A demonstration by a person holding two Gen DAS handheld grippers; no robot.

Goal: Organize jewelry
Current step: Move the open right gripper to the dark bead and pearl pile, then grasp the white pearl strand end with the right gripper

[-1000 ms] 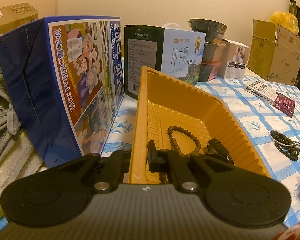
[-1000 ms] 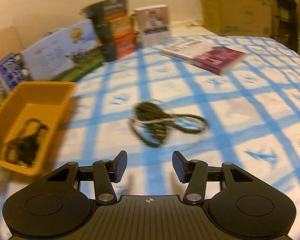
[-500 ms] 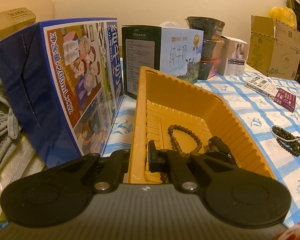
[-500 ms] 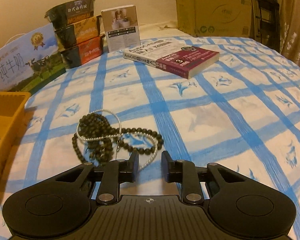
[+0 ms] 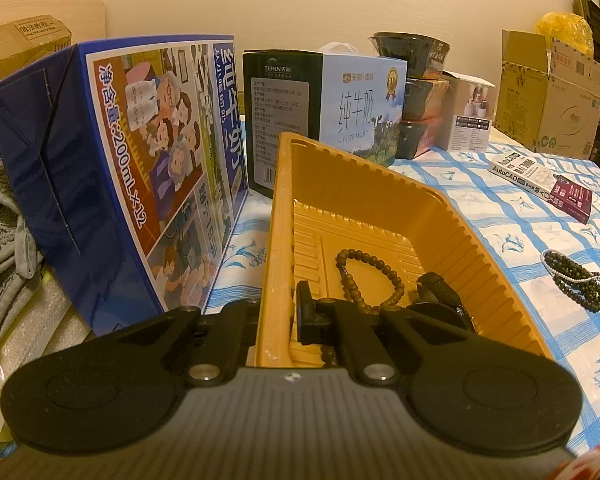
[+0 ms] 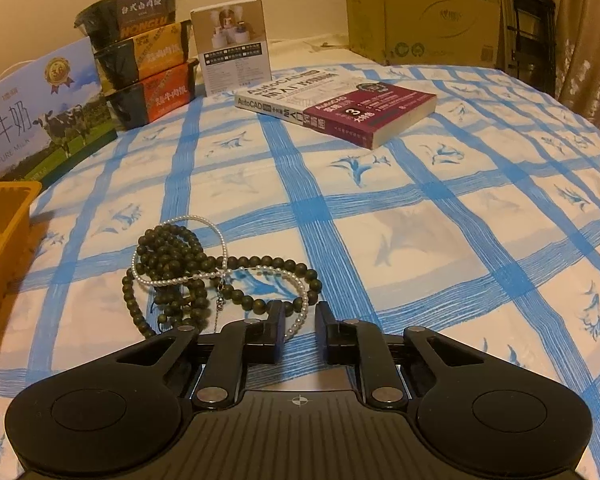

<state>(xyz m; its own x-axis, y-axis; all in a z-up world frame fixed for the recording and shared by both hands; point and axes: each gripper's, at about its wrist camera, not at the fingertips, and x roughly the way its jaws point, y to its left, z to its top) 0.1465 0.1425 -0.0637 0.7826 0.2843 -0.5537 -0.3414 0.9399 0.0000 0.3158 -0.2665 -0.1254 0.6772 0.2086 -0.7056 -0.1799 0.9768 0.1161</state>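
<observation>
Your left tongs (image 5: pixel 278 312) are clamped on the tray (image 5: pixel 276 216) wall; your right tongs (image 6: pixel 300 320) are closing, pearl strand (image 6: pixel 300 312) between them, not yet pinched.

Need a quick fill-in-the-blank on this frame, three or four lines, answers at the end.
1. The left gripper is clamped on the wall of the ____ tray.
2. A brown bead bracelet lies ____ the tray.
3. The dark bead strand and the pearl strand lie tangled on the blue-checked ____.
4. The right gripper is closing around the ____ strand.

Answers: yellow; inside; cloth; pearl
</observation>
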